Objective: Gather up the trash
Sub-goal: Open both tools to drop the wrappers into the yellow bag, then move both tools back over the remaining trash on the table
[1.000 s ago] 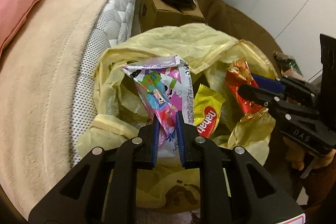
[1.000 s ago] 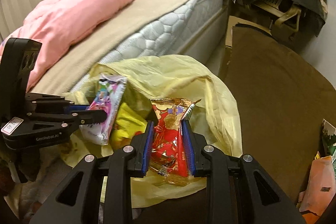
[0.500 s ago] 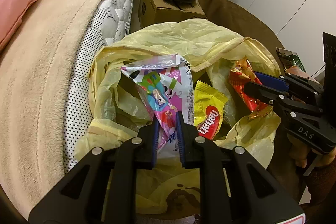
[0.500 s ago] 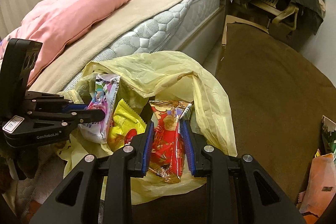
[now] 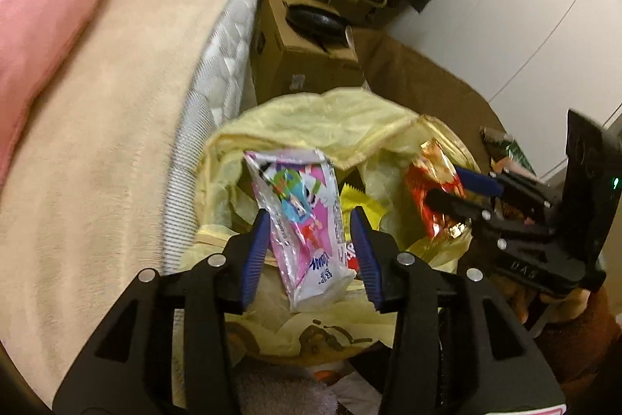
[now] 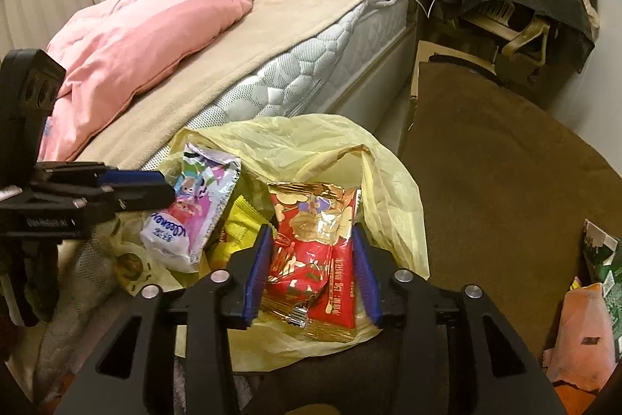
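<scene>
Yellow trash bag (image 5: 311, 119) stands open beside the bed (image 6: 311, 37). Left gripper (image 5: 311, 244) over its mouth: fingers opening, apart, pink wrapper (image 5: 307, 220) loose between them, pads not pressing. Right gripper (image 6: 311, 267): fingers also opening, red-gold snack packet (image 6: 318, 251) between them, ungripped. Yellow wrapper (image 6: 241, 232) lies inside the bag between the two.

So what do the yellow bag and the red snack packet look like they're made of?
The yellow bag looks like thin, soft plastic film: translucent, crumpled, with limp folds. The red snack packet looks like foil-laminated plastic, glossy, with sharp gold glints and crisp creases; whether that shine is real metal foil cannot be told.
</scene>
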`<state>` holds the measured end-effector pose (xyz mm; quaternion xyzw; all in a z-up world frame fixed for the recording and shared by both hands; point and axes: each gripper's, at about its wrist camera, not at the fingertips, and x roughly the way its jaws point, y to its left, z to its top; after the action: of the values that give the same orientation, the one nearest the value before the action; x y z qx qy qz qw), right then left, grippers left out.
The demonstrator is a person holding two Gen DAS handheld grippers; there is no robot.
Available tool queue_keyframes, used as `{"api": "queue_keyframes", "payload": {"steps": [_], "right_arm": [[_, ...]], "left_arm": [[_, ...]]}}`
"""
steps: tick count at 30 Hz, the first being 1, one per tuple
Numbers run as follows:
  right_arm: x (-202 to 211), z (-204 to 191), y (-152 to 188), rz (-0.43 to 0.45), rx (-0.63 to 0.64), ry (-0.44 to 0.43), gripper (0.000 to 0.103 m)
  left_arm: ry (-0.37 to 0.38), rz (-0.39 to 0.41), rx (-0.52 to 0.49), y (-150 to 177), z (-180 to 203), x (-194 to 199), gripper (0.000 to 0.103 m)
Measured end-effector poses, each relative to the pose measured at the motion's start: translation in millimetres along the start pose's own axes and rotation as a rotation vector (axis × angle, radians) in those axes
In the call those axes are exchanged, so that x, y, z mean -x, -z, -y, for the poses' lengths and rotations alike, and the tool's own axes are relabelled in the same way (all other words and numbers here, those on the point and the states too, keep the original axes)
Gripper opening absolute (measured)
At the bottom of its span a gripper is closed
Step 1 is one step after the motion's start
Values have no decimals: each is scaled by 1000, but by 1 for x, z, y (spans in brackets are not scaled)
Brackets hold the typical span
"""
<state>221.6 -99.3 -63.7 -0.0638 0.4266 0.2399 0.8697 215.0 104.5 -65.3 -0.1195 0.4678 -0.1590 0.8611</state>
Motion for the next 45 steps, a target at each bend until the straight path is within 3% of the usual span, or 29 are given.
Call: {"api": "queue_keyframes", "payload": {"steps": [7,15,21,22,26,31,39,41,45], "right_arm": [[37,1,-1,89,-15,21,56],[90,25,12,160,-68,113,56],[138,66,51,191,-142,199,60],[145,72,57,198,-157,203,65],[175,95,83,240,-194,235,67],[198,117,113,221,-212,348,67],[212,151,153,185,-289,449,67],[214,159,164,183,-327,430,67],[216,165,180,185,-366,433,67]], "left_arm": [[-67,141,17,-8,11,39,47],[-75,181,8,-8,38,54,47],[-28,198,-61,-3,87,47,47],[-15,198,-80,-2,96,44,47],[59,177,-142,3,130,27,47],[123,110,-215,11,176,-7,47],[223,50,-357,31,230,-41,48],[236,38,-406,34,241,-50,53],[240,8,-486,35,266,-69,53]]}}
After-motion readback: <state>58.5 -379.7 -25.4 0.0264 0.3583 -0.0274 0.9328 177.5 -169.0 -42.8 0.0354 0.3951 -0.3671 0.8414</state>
